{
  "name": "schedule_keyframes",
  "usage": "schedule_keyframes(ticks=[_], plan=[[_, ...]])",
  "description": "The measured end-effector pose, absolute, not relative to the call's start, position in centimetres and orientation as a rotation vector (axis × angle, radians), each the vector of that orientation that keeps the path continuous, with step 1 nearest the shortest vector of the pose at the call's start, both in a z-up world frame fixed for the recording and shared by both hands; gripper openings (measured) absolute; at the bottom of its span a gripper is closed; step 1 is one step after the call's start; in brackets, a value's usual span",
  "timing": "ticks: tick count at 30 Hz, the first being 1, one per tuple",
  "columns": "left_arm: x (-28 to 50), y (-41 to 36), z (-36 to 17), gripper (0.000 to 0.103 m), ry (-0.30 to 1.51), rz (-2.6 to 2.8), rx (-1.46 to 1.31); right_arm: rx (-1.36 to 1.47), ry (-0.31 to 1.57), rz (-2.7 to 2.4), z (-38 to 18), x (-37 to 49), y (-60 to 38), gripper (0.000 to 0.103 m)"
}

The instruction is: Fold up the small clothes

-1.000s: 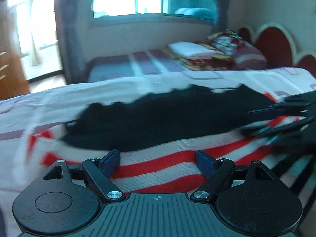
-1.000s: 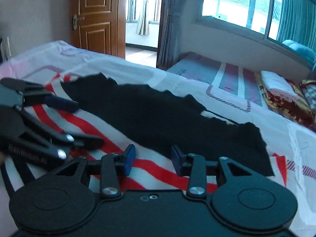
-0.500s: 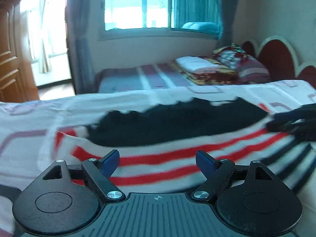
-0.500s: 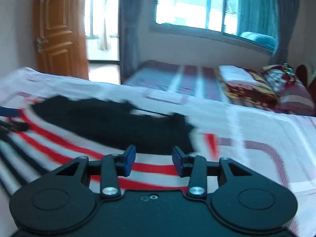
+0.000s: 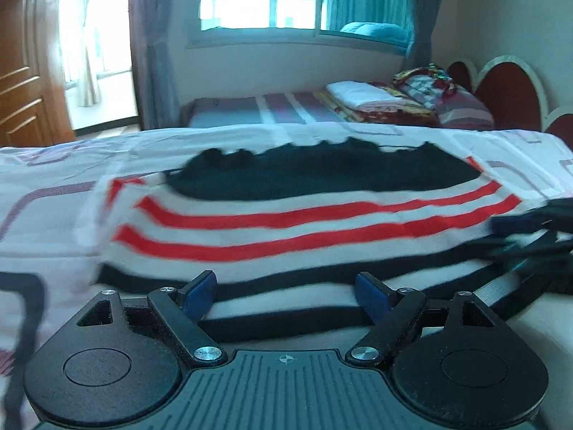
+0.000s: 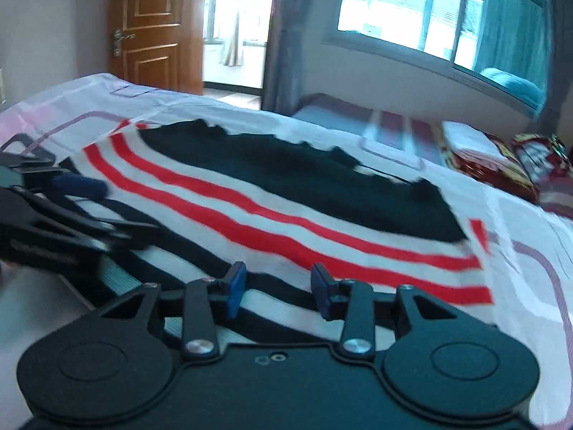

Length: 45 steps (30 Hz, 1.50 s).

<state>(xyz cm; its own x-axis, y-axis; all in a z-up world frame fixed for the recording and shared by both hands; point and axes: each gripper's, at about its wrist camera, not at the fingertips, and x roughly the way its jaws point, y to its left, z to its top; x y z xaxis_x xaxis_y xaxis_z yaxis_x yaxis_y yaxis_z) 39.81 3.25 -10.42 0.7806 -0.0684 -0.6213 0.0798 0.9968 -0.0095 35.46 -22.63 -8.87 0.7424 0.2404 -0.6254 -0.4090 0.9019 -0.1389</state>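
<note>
Both grippers have pulled back, left gripper (image 5: 286,295) spread wide, right gripper (image 6: 279,292) half-spread and empty; the striped garment (image 5: 304,229) lies lengthwise across the bed (image 5: 43,222).

Left gripper (image 5: 286,295): jaws wide apart, nothing between the blue pads (image 5: 200,292), angled down and forward over the near hem of the striped garment (image 5: 304,236). Pad-to-cloth contact can't be judged here. Right gripper (image 6: 277,288): jaws about half-spread, gap empty, also pitched down over the same hem, further toward the garment's right end. Each unit shows in the other's camera at frame edge, so both sit side by side along that hem, close but apart.
</note>
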Motion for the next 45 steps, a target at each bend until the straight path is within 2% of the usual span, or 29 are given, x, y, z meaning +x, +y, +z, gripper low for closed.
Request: schedule_keyframes(ticks=[5,11,17,24,32,45], plan=[[38.0,3.8,-9.4,0.084,0.633,-0.085,-0.040,-0.188,0.664,0.282,-8.3,35.3,-25.9,0.041],[37.2,1.3,-10.0,0.084,0.644,-0.113,-0.032,-0.199,0.612,0.328,-8.0,31.8,-21.7,0.040],[36.0,2.1,-10.7,0.084,0.656,-0.076,-0.003,-0.275,0.628,0.289,-9.6,29.7,-19.3,0.039],[34.6,6.7,-11.8,0.084,0.666,-0.006,-0.020,-0.232,0.657,0.154,-10.0,29.8,-24.7,0.039],[34.6,7.7,-12.0,0.084,0.669,-0.002,-0.015,-0.175,0.677,0.080,-10.2,29.4,-30.8,0.041],[34.4,7.3,-11.0,0.084,0.669,0.031,0.013,-0.150,0.680,0.088,-10.0,29.2,-31.6,0.041]])
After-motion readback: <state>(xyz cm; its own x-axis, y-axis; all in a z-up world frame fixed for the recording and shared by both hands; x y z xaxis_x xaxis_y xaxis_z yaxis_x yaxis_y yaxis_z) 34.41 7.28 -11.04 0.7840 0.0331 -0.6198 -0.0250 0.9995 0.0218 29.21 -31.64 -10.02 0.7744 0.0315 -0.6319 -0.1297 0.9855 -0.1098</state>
